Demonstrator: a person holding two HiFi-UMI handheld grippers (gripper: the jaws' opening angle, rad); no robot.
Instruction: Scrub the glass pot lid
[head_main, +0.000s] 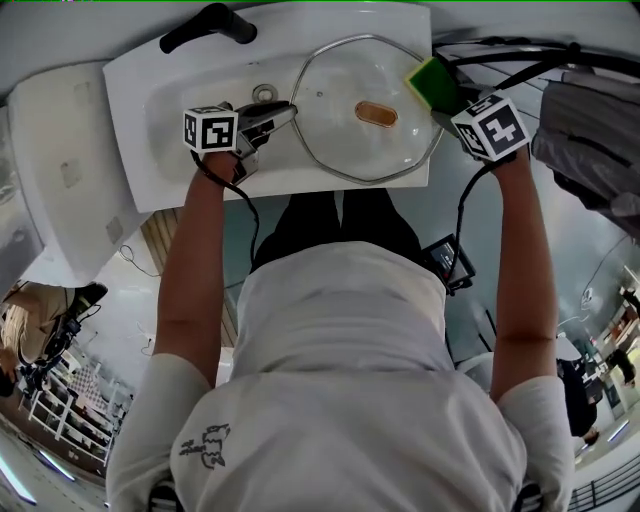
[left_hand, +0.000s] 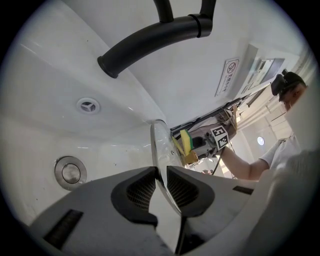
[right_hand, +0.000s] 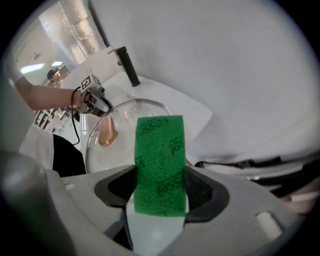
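Observation:
The glass pot lid (head_main: 340, 75) with its copper knob (head_main: 376, 114) hangs over the white sink (head_main: 170, 150). My left gripper (head_main: 285, 113) is shut on the lid's left rim; in the left gripper view the lid (left_hand: 160, 145) runs edge-on between the pads (left_hand: 142, 187). My right gripper (head_main: 445, 100) is shut on a green and yellow sponge (head_main: 432, 82), which sits at the lid's far right rim. In the right gripper view the green sponge (right_hand: 160, 160) fills the jaws, with the lid (right_hand: 127, 145) and knob (right_hand: 106, 132) beyond it.
A black faucet (head_main: 208, 25) stands at the sink's far left edge, above the drain (head_main: 264, 94). A white fixture (head_main: 60, 160) sits left of the sink. Black cables (head_main: 520, 60) and grey cloth (head_main: 590, 130) lie to the right.

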